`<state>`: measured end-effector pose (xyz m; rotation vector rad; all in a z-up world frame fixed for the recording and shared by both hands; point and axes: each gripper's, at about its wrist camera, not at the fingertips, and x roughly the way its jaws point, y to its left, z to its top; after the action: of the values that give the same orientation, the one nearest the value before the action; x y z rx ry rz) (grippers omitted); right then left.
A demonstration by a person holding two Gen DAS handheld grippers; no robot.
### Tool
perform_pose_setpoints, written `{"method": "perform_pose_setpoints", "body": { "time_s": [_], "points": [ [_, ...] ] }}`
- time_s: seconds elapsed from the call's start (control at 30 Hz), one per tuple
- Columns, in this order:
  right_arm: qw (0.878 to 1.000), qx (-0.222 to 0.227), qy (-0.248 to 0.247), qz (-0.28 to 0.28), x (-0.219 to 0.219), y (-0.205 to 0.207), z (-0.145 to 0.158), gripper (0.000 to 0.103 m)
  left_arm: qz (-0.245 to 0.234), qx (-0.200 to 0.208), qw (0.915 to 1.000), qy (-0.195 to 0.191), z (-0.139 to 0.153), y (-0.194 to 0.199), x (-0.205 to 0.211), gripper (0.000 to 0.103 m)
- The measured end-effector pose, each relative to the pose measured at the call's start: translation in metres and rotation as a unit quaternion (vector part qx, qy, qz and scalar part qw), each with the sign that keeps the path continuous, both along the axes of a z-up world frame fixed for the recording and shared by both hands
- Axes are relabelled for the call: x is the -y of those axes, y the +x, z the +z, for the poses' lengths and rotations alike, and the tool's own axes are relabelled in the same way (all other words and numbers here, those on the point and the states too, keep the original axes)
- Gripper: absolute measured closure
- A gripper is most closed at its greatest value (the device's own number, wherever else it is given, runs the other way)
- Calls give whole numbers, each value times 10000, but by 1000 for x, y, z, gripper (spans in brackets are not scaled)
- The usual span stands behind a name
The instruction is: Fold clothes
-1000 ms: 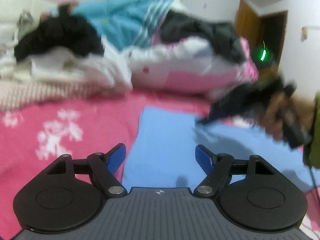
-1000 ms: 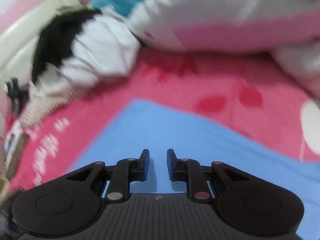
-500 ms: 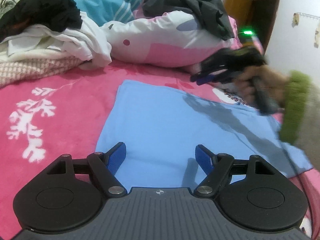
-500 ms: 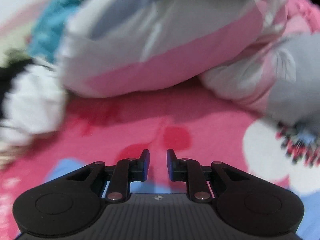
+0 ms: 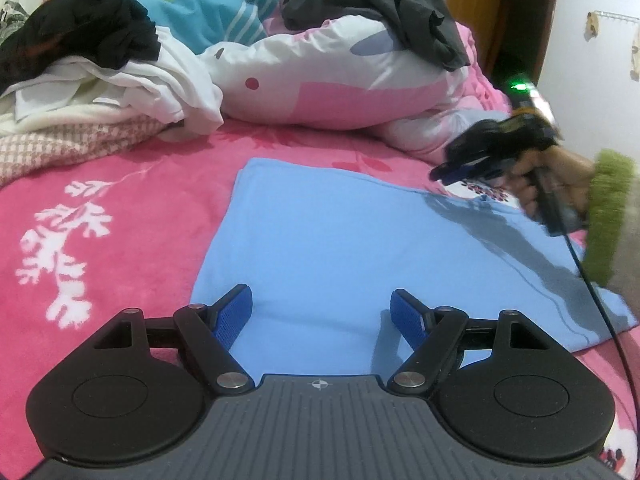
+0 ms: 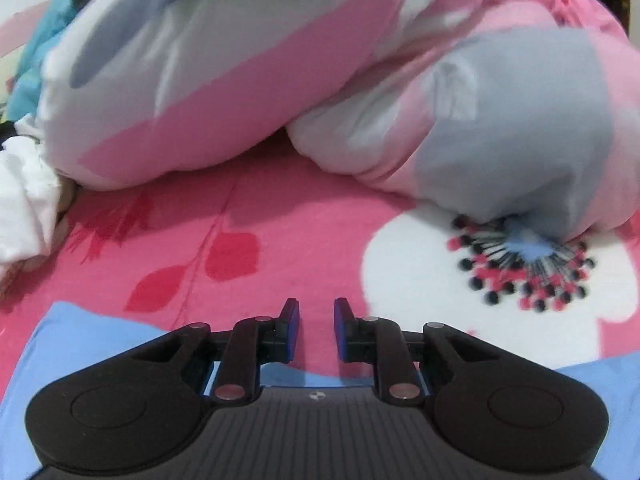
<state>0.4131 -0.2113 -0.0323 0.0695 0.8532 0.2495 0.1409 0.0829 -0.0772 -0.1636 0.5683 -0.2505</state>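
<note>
Since a sec ago the right gripper (image 6: 316, 322) has swung from over the blue garment (image 5: 360, 248) toward its far edge, now w/ the pink bedcover (image 6: 280, 216) between its fingers; in the left wrist view it has shifted from mid-frame out to the right side.

Nearest: left gripper (image 5: 321, 312) hovers low over the near part of the blue garment, jaws spread wide, nothing between them. That garment lies flat on the bedcover, roughly rectangular (looks already folded at least once), one corner running out toward the right. Right gripper, seen from the left wrist, sits above the garment's far right edge, held by a hand (image 5: 540, 176) in a green cuff (image 5: 608, 216); jaws nearly together w/ a narrow gap, empty, not touching cloth.

Further back, a pink-and-white quilt (image 6: 248, 80) bunches across the bed, close ahead of the right gripper. Left of it a white cloth (image 5: 160, 80) heap w/ a black garment (image 5: 80, 36) on top, plus a checked blanket (image 5: 80, 140). Dark grey clothes (image 5: 380, 12) lie on the quilt, teal fabric (image 5: 208, 8) behind. Farthest: wooden door (image 5: 472, 8).
</note>
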Motion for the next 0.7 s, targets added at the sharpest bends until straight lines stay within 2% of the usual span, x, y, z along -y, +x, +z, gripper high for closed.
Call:
{"method": "perform_pose_setpoints", "body": {
  "time_s": [0.13,0.23,0.33,0.4,0.43,0.5,0.57,0.7],
  "points": [
    [9960,-175,548,690,27,-46,16,82,-5,-5,10000,50,0,0,2,25],
    [9937,-477,511,875,42,-57,6,79,-4,-10,10000,51,1,0,2,25],
    [9974,-538,304,363,59,-37,-13,82,10,1,9999,100,1,-2,2,25],
    [9979,-389,498,-110,69,-17,-12,86,33,15,9999,161,1,-3,4,25],
    [9979,-297,463,-331,71,-9,-11,84,38,16,9998,190,1,-3,4,25],
    [9979,-26,-52,-646,66,-1,-3,83,53,12,9997,232,0,-3,6,25],
    [9978,119,-283,-594,68,-7,8,83,58,5,9996,261,0,-2,7,25],
    [9998,27,156,-76,93,-51,26,81,47,-30,9996,280,1,-1,7,25]
  ]
}}
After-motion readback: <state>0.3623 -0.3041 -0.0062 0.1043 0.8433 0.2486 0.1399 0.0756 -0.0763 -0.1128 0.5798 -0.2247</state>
